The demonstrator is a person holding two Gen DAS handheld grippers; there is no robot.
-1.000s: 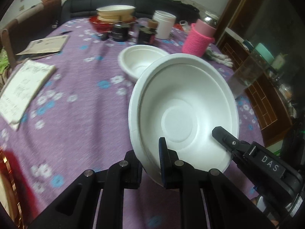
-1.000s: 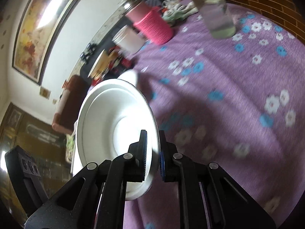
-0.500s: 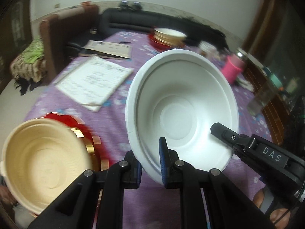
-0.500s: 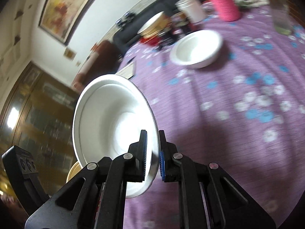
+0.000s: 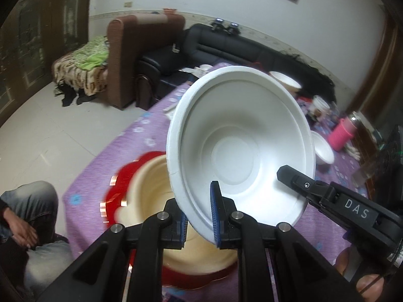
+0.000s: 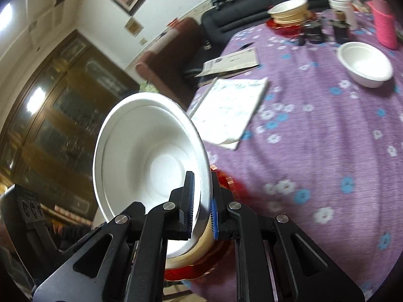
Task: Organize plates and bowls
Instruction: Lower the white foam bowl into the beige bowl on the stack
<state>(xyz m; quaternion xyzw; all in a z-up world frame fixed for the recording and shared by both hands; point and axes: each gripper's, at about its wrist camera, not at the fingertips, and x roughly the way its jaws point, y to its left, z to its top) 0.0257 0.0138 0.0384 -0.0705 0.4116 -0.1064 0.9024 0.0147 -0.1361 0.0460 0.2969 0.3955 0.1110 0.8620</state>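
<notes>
A large white bowl (image 5: 234,151) hangs tilted in the air, held on two sides. My left gripper (image 5: 200,216) is shut on its near rim. My right gripper (image 6: 202,201) is shut on the opposite rim of the same white bowl (image 6: 151,156), and its black finger (image 5: 297,182) shows inside the bowl in the left wrist view. Just under the bowl, a cream bowl (image 5: 151,193) sits on a red plate (image 5: 118,188) at the corner of the purple flowered table (image 6: 327,151).
A smaller white bowl (image 6: 365,65) stands further up the table, beyond papers (image 6: 231,108). At the far end are stacked cream bowls (image 6: 289,10), jars and a pink cup (image 6: 384,25). A seated person's knee and hand (image 5: 25,214) are beside the table corner.
Both grippers have carried the white bowl leftwards across the table, away from the smaller white bowl, until it hangs above the cream bowl on the red plate. Both grips are unchanged.
</notes>
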